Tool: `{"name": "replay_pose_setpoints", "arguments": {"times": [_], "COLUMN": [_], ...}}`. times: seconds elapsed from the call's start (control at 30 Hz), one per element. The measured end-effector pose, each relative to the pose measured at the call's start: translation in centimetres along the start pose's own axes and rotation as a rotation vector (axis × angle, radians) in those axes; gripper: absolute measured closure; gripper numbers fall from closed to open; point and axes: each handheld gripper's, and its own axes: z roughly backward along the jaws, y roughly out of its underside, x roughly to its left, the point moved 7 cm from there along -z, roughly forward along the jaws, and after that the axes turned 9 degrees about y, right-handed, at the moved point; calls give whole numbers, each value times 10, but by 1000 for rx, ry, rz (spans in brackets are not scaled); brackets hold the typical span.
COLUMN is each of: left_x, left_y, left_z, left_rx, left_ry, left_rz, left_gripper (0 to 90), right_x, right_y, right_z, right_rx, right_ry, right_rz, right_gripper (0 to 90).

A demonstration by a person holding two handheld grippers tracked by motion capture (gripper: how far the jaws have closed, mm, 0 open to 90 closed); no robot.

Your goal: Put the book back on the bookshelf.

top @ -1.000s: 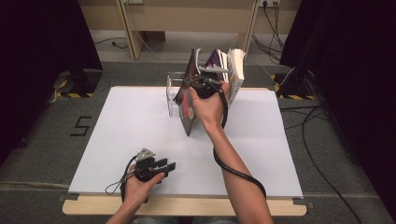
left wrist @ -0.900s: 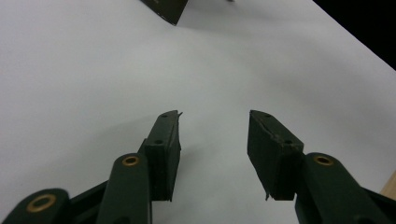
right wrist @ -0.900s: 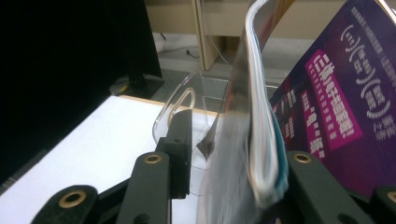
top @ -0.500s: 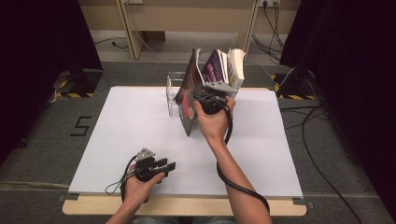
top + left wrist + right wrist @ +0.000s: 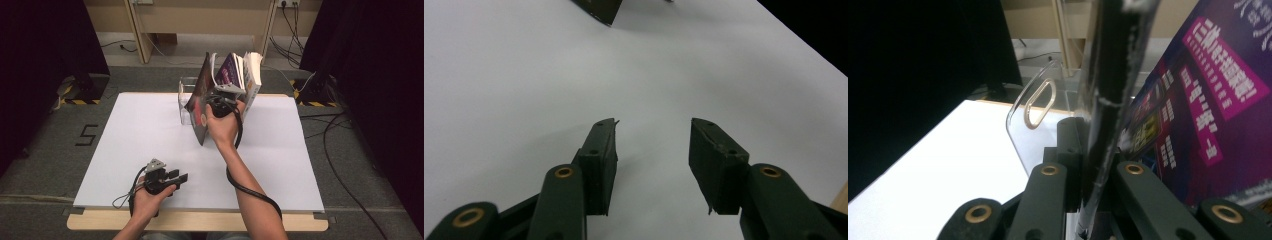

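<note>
Several books stand in a clear acrylic holder (image 5: 184, 97) at the back of the white table (image 5: 125, 135). A thin dark-covered book (image 5: 200, 107) leans out to the left, in front of a purple one (image 5: 229, 70). My right gripper (image 5: 215, 102) has just been closing and is now shut on the dark book's edge (image 5: 1108, 90); its jaws clamp that edge from both sides at the right gripper (image 5: 1088, 145). The purple cover (image 5: 1208, 100) rises just right of them. Near the front edge, my left gripper (image 5: 181, 176) lies low over the table, open, with nothing between the left gripper (image 5: 653, 150) jaws.
A pale thick book (image 5: 252, 75) stands at the right end of the row. The holder's clear side wall (image 5: 1033, 105) has an oval handle slot. Cables trail from both grippers. Dark curtains and floor cables surround the table.
My right hand has sunk slightly at the books, with the dark book still leaning left. The left hand and its gripper have stayed put.
</note>
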Motion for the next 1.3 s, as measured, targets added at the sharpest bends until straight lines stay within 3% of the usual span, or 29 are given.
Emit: {"name": "replay_pose_setpoints", "arguments": {"times": [0.33,0.47,0.7,0.9,1.13,1.23,1.3], "left_x": [1,1,3,3,3,2,2], "left_y": [0,0,-1,-1,0,0,0], "left_z": [1,1,2,2,2,1,1], "left_rx": [0,0,-5,-3,-3,-2,0], "left_ry": [-1,-1,-4,-2,-1,-1,1], "left_rz": [3,3,7,5,4,2,0], "left_gripper": [535,535,535,535,535,535,535], "right_x": [17,22,24,24,27,27,26], "right_y": [-19,-27,-37,-32,-28,-20,-17], "right_z": [-5,-10,-21,-34,-35,-35,-36], "right_rx": [-54,-76,-101,-104,-115,-91,-77], "right_ry": [19,17,57,79,89,85,63], "right_rz": [72,61,63,65,63,68,46], "right_gripper": [872,872,872,872,868,829,792]}}
